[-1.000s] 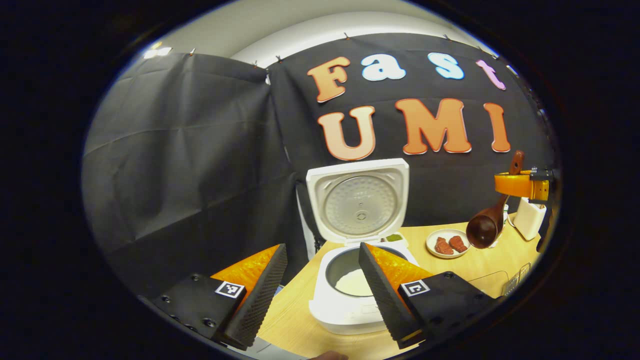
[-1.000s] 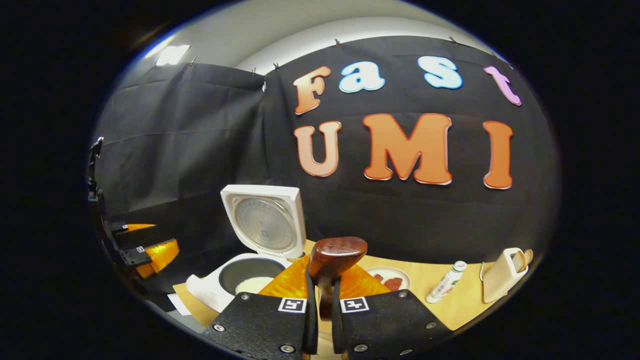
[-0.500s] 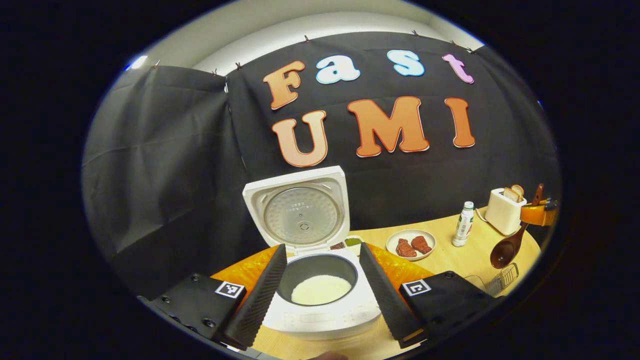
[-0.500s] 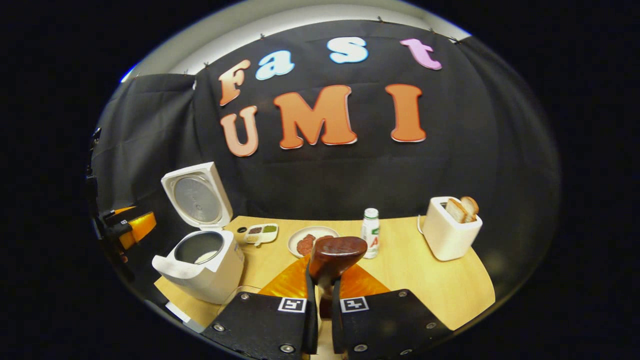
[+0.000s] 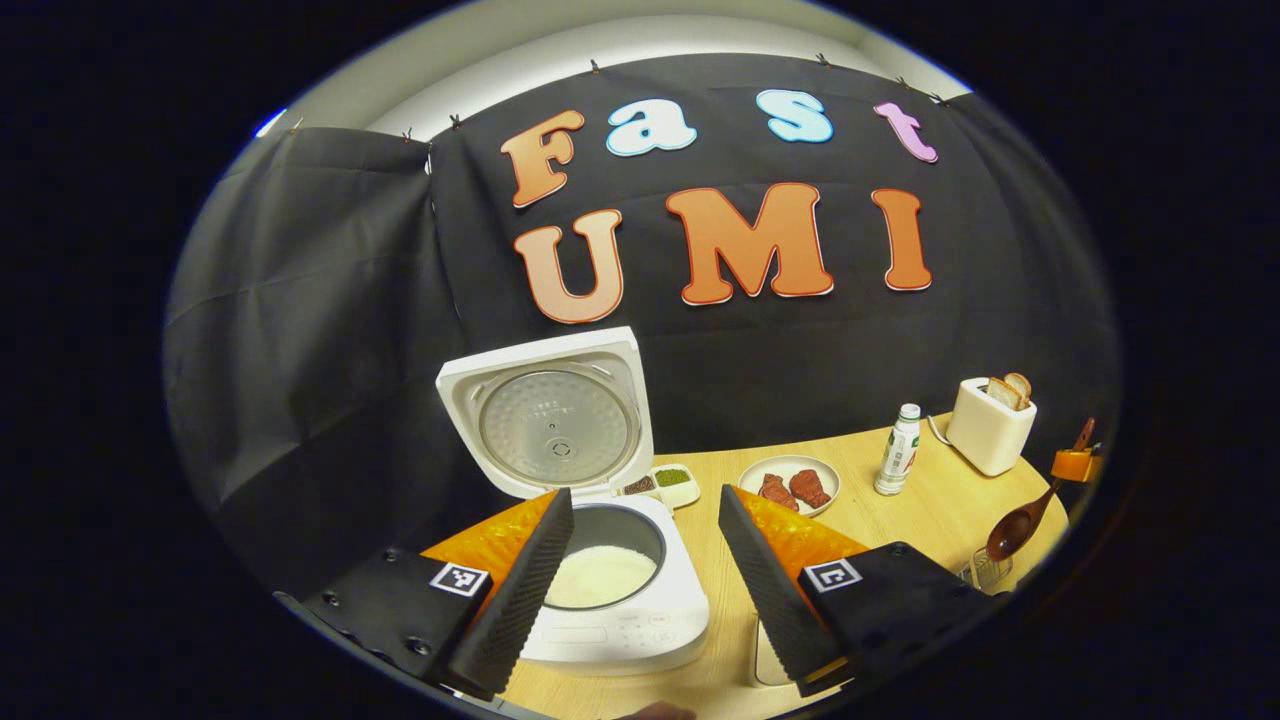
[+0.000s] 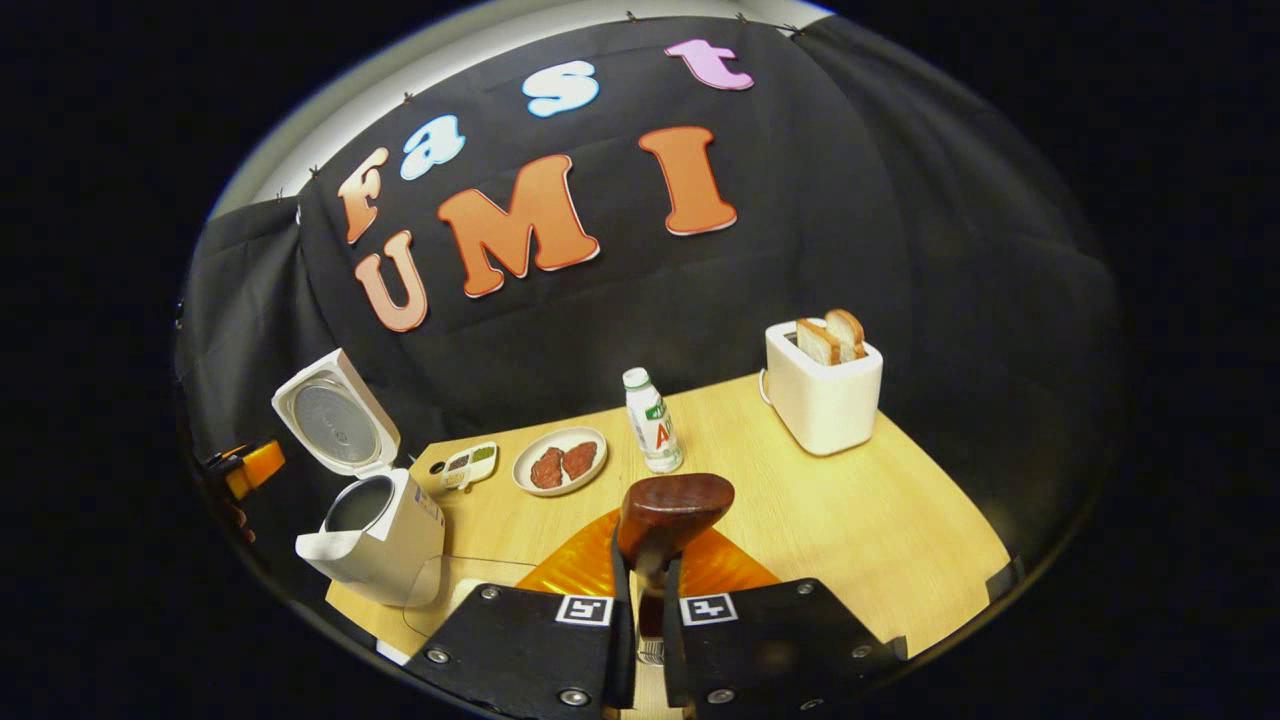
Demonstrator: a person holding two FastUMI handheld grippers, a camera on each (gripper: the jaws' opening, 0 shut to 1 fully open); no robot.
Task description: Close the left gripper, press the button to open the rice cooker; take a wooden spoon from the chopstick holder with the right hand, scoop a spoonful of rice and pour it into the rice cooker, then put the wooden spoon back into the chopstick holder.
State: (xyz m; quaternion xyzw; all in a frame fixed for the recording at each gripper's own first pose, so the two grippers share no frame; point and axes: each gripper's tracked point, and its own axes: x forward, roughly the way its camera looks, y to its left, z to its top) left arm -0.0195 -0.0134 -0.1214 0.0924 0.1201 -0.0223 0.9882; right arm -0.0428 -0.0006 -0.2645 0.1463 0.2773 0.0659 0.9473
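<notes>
A dark-brown wooden spoon (image 6: 668, 512) is clamped by its handle between the nearly closed fingers of the right gripper (image 6: 640, 585), bowl hanging over a wire chopstick holder (image 5: 978, 570), probably for return. At nine o'clock, the white rice cooker (image 6: 378, 525) stands open. The left gripper (image 5: 640, 580) is held wide open, empty.

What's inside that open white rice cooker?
The rice cooker has its lid up, and white rice lies in the bottom of its dark pot. The left claw's finger covers the pot's near left side.
</notes>
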